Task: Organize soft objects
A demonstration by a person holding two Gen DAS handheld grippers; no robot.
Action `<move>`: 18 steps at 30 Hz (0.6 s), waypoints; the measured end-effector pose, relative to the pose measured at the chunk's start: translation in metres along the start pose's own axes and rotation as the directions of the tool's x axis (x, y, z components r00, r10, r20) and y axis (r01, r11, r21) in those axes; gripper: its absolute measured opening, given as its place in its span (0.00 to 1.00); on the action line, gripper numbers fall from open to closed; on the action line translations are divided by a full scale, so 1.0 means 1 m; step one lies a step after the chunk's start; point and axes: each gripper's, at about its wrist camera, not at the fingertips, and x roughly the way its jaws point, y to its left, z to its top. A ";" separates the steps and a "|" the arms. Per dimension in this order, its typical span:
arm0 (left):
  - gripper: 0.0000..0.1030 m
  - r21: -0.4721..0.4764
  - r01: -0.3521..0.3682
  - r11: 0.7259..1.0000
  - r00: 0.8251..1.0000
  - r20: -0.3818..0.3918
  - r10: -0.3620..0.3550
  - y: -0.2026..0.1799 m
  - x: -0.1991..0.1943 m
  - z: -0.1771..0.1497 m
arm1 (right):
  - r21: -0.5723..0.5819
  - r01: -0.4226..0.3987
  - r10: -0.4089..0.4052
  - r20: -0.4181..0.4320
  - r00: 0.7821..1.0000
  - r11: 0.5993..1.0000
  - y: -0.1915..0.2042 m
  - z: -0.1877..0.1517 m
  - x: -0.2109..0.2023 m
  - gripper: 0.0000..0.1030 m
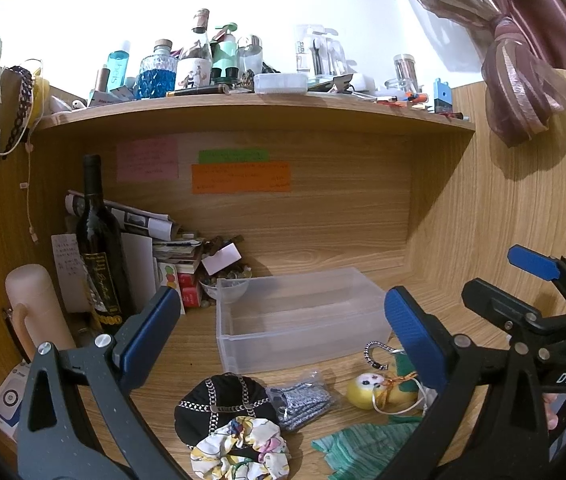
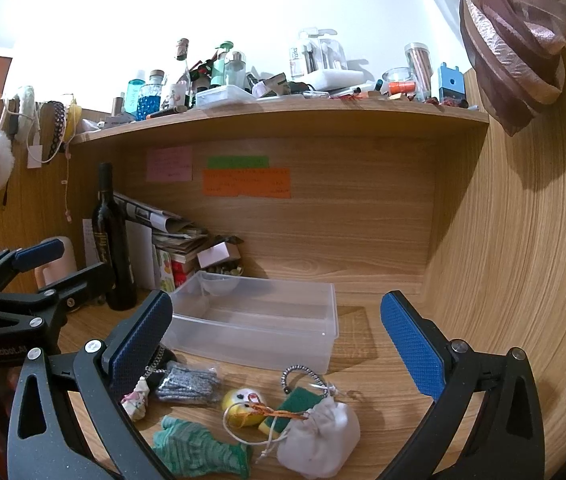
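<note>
Both grippers hover above the wooden desk (image 2: 383, 400), jaws spread wide and gripping nothing: the left gripper (image 1: 283, 332) and the right gripper (image 2: 279, 340). A clear plastic bin (image 2: 259, 316) sits on the desk below the shelf, with no soft object inside. The soft objects lie in front of the bin, outside it: a black chain-trimmed pouch (image 1: 223, 404), a floral scrunchie (image 1: 243, 450), a bagged grey fabric item (image 2: 189, 386), a yellow plush (image 2: 241, 406), a green knitted cloth (image 2: 199, 448) and a white drawstring pouch (image 2: 319, 436).
</note>
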 end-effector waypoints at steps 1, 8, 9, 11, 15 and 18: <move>1.00 0.003 0.000 1.000 1.000 0.000 0.000 0.000 0.000 0.000 | 0.000 0.000 0.000 0.000 1.000 1.000 0.000 0.000 0.000 1.00; 1.00 0.028 0.003 1.000 1.000 0.002 -0.003 -0.002 0.007 -0.003 | -0.003 0.004 -0.004 -0.005 1.000 1.000 -0.001 0.001 0.001 1.00; 1.00 0.025 0.005 1.000 1.000 -0.004 -0.004 -0.002 0.007 -0.003 | -0.003 0.004 -0.004 -0.007 1.000 1.000 -0.001 0.001 0.001 1.00; 1.00 0.030 0.006 1.000 0.999 -0.031 -0.005 -0.002 0.008 -0.003 | -0.001 0.003 -0.003 -0.011 1.000 1.000 -0.001 0.001 0.003 1.00; 1.00 0.015 0.027 1.000 0.998 -0.060 -0.026 0.001 0.011 -0.005 | -0.001 0.005 -0.005 -0.027 1.000 1.000 -0.003 -0.001 0.008 1.00; 1.00 -0.026 0.050 0.998 0.996 -0.067 -0.052 0.009 0.017 -0.008 | 0.006 0.006 -0.006 -0.045 0.999 1.000 -0.005 -0.005 0.012 1.00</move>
